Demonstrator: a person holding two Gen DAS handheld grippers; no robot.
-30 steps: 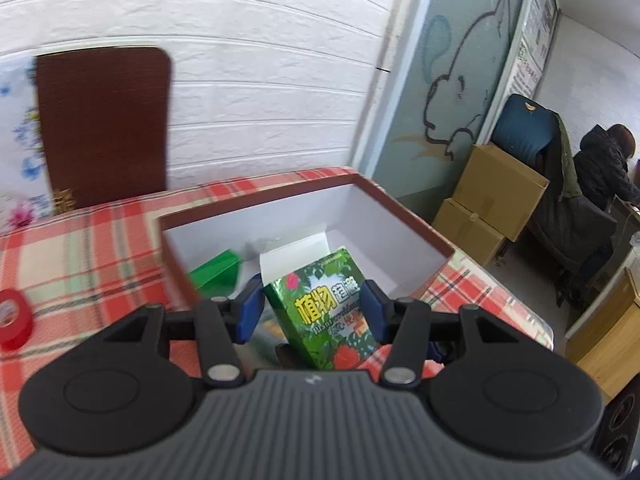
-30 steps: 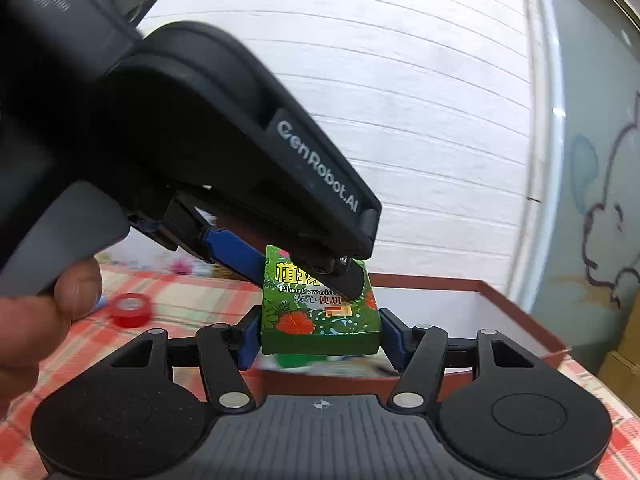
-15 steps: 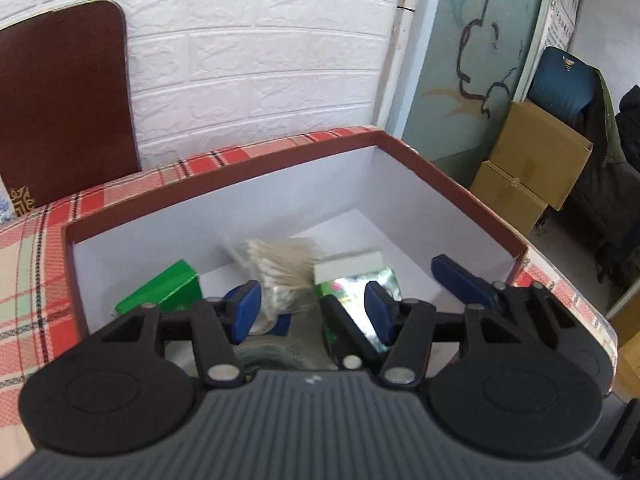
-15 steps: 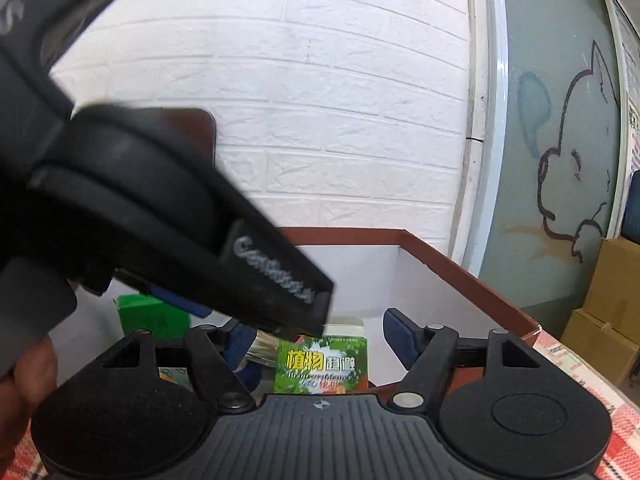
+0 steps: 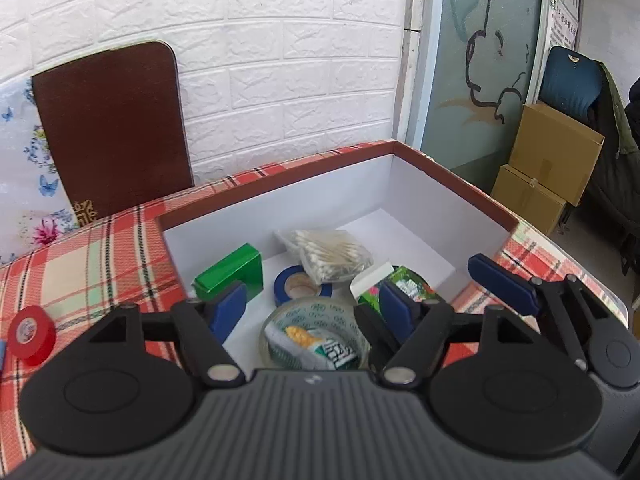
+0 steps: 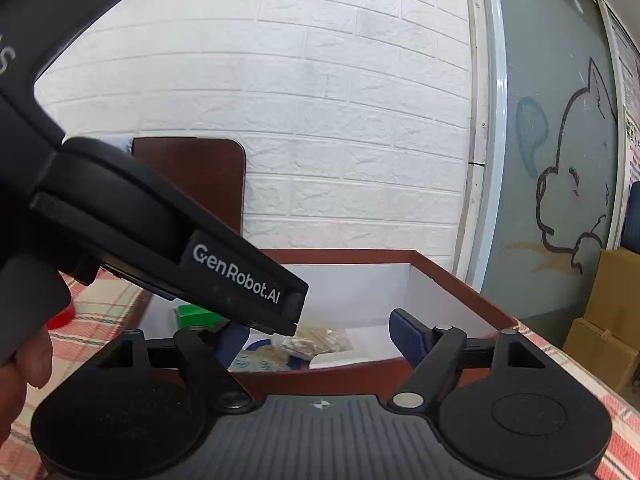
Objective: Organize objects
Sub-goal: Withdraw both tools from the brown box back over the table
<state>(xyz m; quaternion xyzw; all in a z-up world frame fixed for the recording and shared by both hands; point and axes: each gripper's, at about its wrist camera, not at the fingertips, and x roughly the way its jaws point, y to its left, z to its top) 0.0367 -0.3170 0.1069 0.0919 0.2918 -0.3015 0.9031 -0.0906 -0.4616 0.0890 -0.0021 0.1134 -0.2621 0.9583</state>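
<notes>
Red tape roll (image 5: 31, 335) waits on the cloth, left of the box (image 5: 452, 178).
Both your grippers (image 5: 310, 308) (image 6: 320, 336) gape wide, empty; reach left for it next.

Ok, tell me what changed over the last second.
The green carton, a second ago gripped by both grippers above the box, now lies inside it beside the cotton swabs. Both let go: the left gripper and right gripper are open and empty, pulled back a little. The green block, blue tape and red tape stayed put.
</notes>
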